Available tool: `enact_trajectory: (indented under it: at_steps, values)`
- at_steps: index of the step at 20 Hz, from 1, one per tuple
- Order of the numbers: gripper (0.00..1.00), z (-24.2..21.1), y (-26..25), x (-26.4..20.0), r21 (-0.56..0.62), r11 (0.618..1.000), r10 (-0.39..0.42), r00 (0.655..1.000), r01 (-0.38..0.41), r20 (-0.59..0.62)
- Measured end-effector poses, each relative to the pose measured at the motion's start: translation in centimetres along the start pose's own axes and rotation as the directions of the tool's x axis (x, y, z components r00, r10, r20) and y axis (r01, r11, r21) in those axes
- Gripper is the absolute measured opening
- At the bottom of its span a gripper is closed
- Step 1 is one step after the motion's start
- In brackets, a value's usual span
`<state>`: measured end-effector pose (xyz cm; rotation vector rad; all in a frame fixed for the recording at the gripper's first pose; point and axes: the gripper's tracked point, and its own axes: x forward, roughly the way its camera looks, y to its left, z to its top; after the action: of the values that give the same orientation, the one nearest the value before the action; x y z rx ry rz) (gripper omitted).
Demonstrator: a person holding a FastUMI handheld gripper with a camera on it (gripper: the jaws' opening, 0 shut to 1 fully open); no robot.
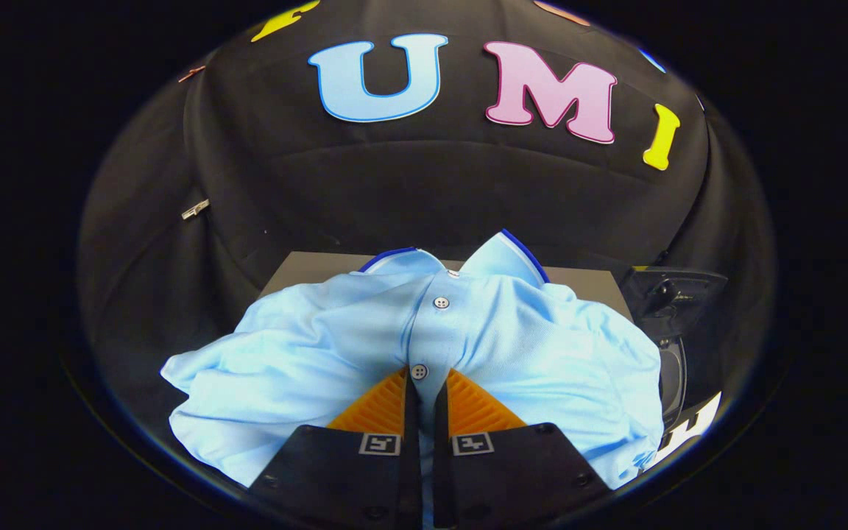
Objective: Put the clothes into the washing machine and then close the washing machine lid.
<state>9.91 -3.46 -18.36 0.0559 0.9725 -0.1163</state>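
Gripper point(422, 383) pinching the button placket of a crumpled light-blue polo shirt point(306, 353)

Ribbed fingers point(383, 408) on dark screwed mounts with square markers.

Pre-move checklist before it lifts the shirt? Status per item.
1. Hand-held gripper closed on the light blue shirt: ok, both fingers pinch the button placket just below the lower button.
2. Enough fabric in the pinch: cannot tell, the fold between the fingers is thin.
3. Shirt free to lift: ok, nothing lies on it; it sits crumpled on the grey surface.
4. Loose cloth that may drag: not ok, both sides spread wide around the fingers.
5. Washing machine lid open: cannot tell; a dark object lies beyond the shirt, but I cannot identify it.
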Motion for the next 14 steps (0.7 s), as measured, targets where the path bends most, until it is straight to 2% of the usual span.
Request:
enact_trajectory:
  at_steps: [2,4,6,9,14]
  values:
    - [0.08,0.5,-0.2,0.7,-0.032,0.999,0.011,0.999,-0.010,0.039]
    - [0.06,0.5,-0.2,-1.0,-0.070,0.997,-0.024,0.999,0.027,0.049]
    - [0.06,0.8,0.0,-1.7,-0.077,0.997,0.001,0.999,0.002,0.047]
    - [0.06,1.6,-0.6,-3.2,-0.086,0.992,0.099,0.993,-0.094,0.062]
    - [0.06,2.0,-2.9,-7.3,-0.115,0.960,0.266,0.960,-0.256,0.083]
